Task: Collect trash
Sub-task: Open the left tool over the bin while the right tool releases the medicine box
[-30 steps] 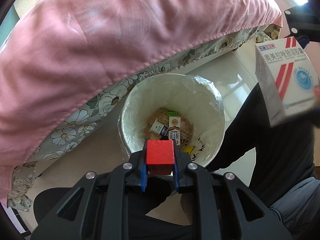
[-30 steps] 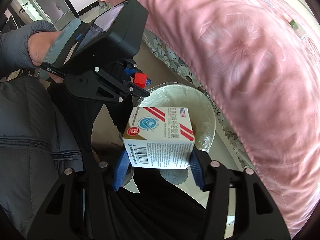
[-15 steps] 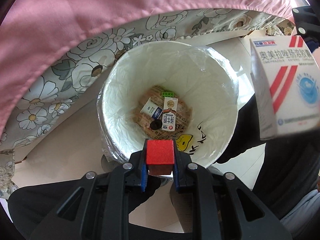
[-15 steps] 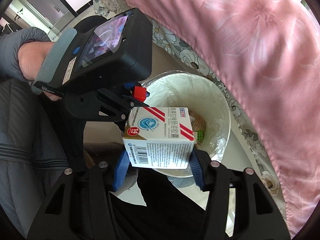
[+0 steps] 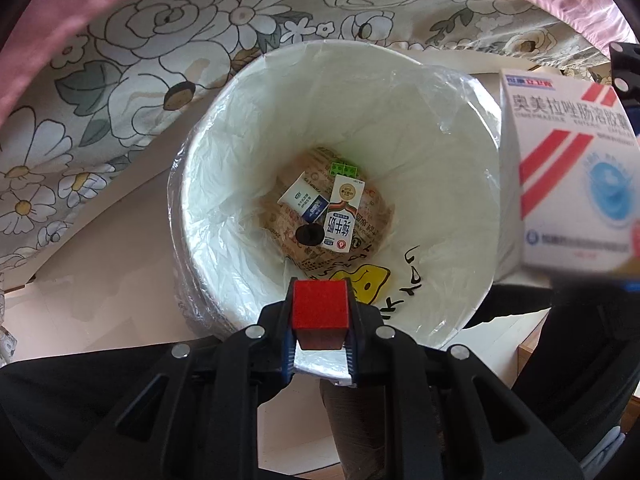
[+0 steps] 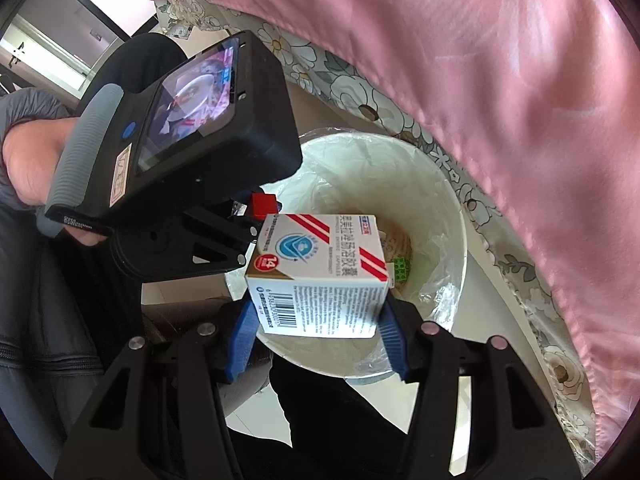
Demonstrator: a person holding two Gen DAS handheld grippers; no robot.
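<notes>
The medicine box [image 6: 318, 276] is held just above the near rim of the bin [image 6: 448, 200] in the right-wrist view. Its long axis runs across that view from 9 to 3 o'clock, the striped printed face is turned up and away toward 12 o'clock, and the barcode side is turned toward the camera. It is pinched at its two short ends by the right tongs [image 6: 316, 334], which are spread about halfway, with a blue pad pressed flat against each end.

In the left-wrist view the same box [image 5: 568, 176] is seen at 3 o'clock, over the bin's right rim [image 5: 486, 184], with its print upright.

The red block [image 5: 319, 306] is gripped in the left tongs [image 5: 319, 332], whose pads are drawn close together and pressed on its two sides. It is held at 6 o'clock over the bin's near edge, one square face turned to the camera; no long axis can be told.

The bin is lined with a clear plastic bag [image 5: 432, 92]. At its bottom a milk carton [image 5: 342, 216] is seen lying flat, its long axis from 12 to 6 o'clock, beside a small white-and-blue packet [image 5: 304, 198] and a green piece [image 5: 343, 168]. A flowered sheet [image 5: 160, 52] and pink quilt [image 6: 500, 80] are seen beyond the bin at 12 o'clock.
</notes>
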